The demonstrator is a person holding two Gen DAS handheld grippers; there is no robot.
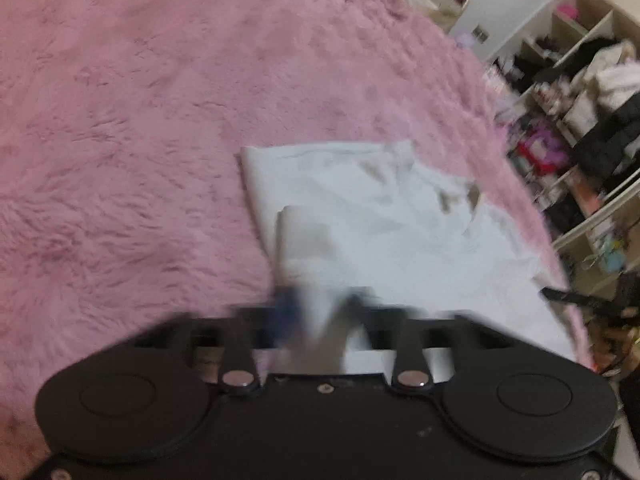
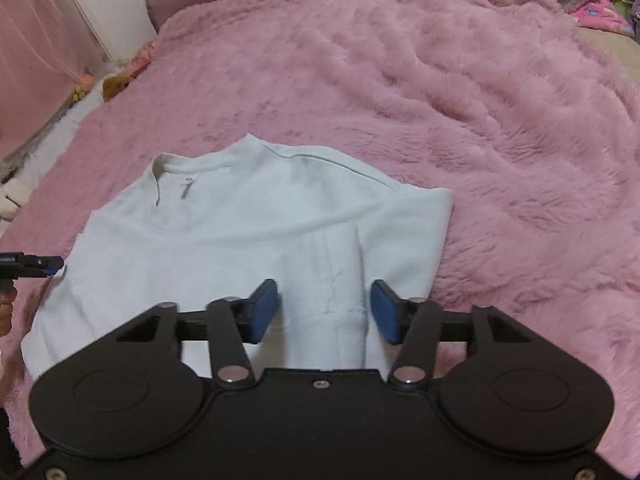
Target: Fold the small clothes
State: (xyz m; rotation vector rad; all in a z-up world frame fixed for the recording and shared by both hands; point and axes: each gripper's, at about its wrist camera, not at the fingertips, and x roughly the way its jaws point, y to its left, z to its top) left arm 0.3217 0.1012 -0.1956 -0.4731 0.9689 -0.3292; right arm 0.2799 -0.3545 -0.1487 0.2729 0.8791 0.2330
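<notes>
A small pale blue-white shirt (image 2: 256,232) lies flat on a fluffy pink blanket (image 2: 500,128), collar at the far left, its right sleeve folded in over the body. My right gripper (image 2: 325,312) is open, its blue pads either side of the folded sleeve just above the cloth, holding nothing. In the left wrist view the shirt (image 1: 380,216) lies ahead, and my left gripper (image 1: 322,308), blurred by motion, is shut on a fold of its cloth. The left gripper also shows in the right wrist view (image 2: 48,267) at the shirt's left edge.
The pink blanket (image 1: 140,128) covers the whole bed. Open shelves (image 1: 580,112) crammed with clothes and small things stand past the bed's right edge. Pillows and soft toys (image 2: 600,12) lie at the far right corner, and more toys (image 2: 108,84) lie by the bed's left side.
</notes>
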